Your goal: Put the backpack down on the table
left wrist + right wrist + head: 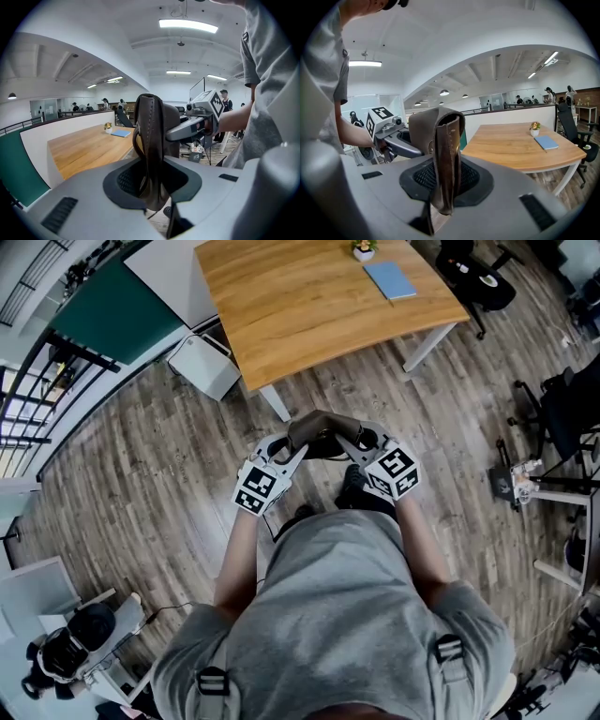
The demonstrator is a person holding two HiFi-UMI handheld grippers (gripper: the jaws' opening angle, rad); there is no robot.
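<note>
I have the brown leather backpack (319, 430) slung between my two grippers, in the air over the wood-plank floor (141, 474) just ahead of the person's body. It is short of the worktop (300, 306), which lies at 12 o'clock. The left gripper (289, 452) has its fingers pinched narrow on a fold of leather at the bag's 9 o'clock side. The right gripper (352, 442) is clamped the same way on a stitched leather fold at 3 o'clock.

I judge this to be the carry step: the bag is gripped and lifted but not yet over the wood. Next I need to take both grippers together toward 12 o'clock, clear the near edge, and lower onto bare wood. That spot should stay well short of the blue notebook (389, 279) and small potted plant (363, 249) at the far 1 o'clock corner.
</note>
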